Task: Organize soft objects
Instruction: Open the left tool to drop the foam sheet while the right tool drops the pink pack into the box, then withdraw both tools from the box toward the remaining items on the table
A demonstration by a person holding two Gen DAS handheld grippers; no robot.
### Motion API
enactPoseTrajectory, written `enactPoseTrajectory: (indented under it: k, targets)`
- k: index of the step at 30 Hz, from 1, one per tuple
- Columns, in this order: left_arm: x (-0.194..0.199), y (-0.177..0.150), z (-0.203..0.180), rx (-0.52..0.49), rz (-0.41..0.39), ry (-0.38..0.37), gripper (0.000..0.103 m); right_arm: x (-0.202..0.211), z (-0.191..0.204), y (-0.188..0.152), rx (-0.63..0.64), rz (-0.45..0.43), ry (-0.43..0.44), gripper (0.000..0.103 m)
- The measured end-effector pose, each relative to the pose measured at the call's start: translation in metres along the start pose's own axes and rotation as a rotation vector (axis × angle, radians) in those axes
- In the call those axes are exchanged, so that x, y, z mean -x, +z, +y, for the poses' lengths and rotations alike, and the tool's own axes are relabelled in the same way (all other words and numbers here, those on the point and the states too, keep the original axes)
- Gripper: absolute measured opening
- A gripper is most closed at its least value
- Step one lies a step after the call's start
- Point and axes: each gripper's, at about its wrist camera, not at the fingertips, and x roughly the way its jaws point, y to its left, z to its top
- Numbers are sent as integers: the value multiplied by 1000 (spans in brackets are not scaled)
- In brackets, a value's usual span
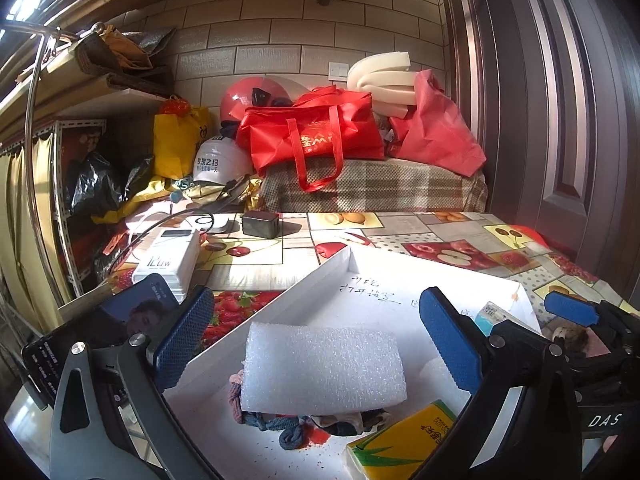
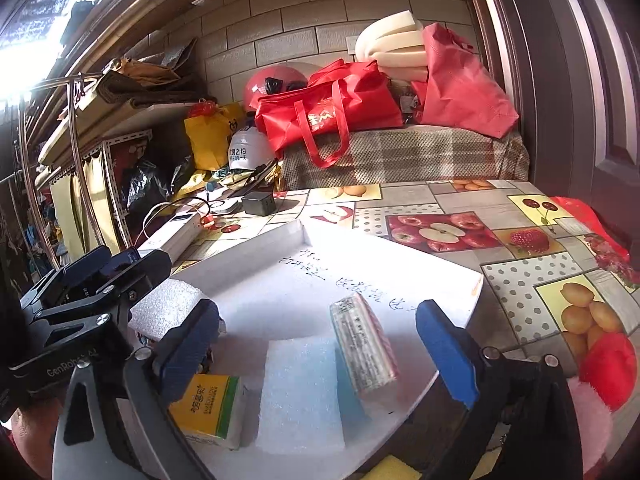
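Foam block (image 1: 323,368) between spread left hand-held gripper (image 1: 318,350).

We see a pale tiled wall (image 1: 256,32) behind the bench (image 1: 460,236), which wears a fruit-print cloth. A dark panelled door (image 1: 560,100) stands to the right, metal shelving (image 1: 60,152) to the left, and bright daylight (image 2: 20,64) enters upper left.

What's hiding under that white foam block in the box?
Under the white foam block, crumpled blue and red cloth pokes out at its near edge. The block covers the rest, so I cannot tell how much is there.
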Motion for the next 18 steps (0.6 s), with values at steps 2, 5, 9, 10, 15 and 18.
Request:
enactPoseTrajectory:
  k: [2, 5, 9, 10, 15, 18]
  targets:
    - [2, 0, -2, -9, -12, 13, 103, 2, 3, 0, 16, -15, -5, 103]
    - [3, 0, -1, -7, -16, 12, 103, 5, 6, 0, 36, -34, -11, 103]
    - [3, 0, -1, -8, -17, 12, 103, 7, 10, 0, 57, -54, -17, 103]
    - [3, 0, -1, -8, -18, 12, 103, 7, 11, 0, 60, -58, -18, 103]
    - [4, 2, 0, -1, -23, 13, 103, 11, 12, 0, 74, -84, -19, 103]
    - [6, 4, 2, 12, -30, 20, 103, 16, 15, -2, 90, -102, -22, 103]
